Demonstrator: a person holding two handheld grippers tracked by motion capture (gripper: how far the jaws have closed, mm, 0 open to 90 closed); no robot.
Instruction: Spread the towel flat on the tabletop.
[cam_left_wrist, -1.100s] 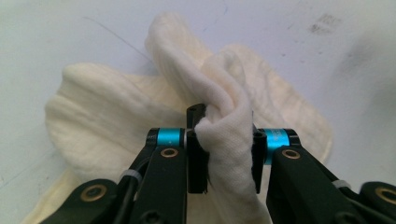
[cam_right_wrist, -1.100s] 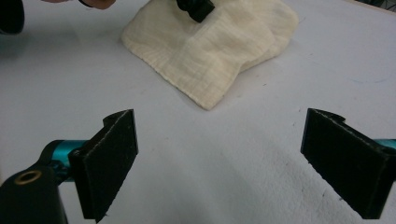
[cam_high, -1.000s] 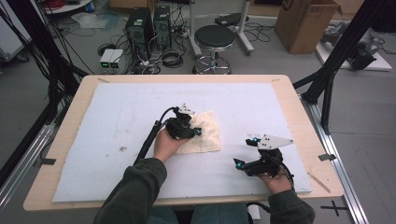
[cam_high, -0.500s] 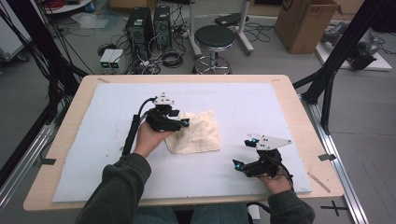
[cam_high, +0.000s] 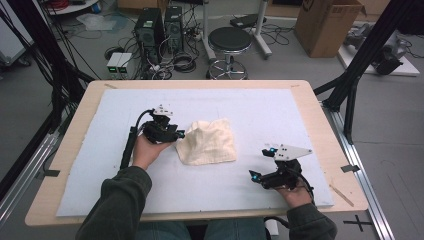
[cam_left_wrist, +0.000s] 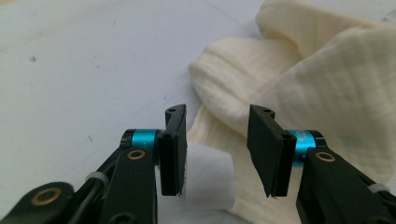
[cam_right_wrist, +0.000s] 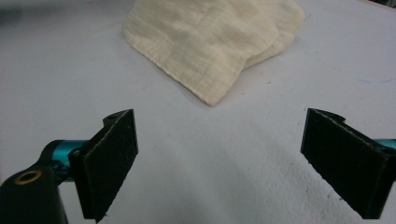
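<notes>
The wooden surface (cam_high: 320, 107) carries a pale blue-white mat (cam_high: 260, 115) that covers nearly all of its top. Beyond its far edge, on the floor, stand a round black stool (cam_high: 229, 39), two black computer towers (cam_high: 159, 24) amid loose cables, and a cardboard box (cam_high: 328, 25).

Near the middle of the mat lies a cream cloth (cam_high: 207, 142), crumpled and folded over itself, its weave ribbed; in the right gripper view one corner (cam_right_wrist: 212, 95) points toward the camera.

The left tool (cam_high: 179, 135) is held low at the cloth's left edge. In the left gripper view its jaws stand partly apart, with nothing clamped: a rolled fold of the cloth (cam_left_wrist: 224, 88) lies just beyond the tips, and more cloth and bare mat show in the gap between them.

The right tool (cam_high: 257, 165) sits near the front right of the mat, well apart from the cloth, a grey three-cornered plate on top. Its jaws are spread wide and hold nothing, with plain mat between them.
</notes>
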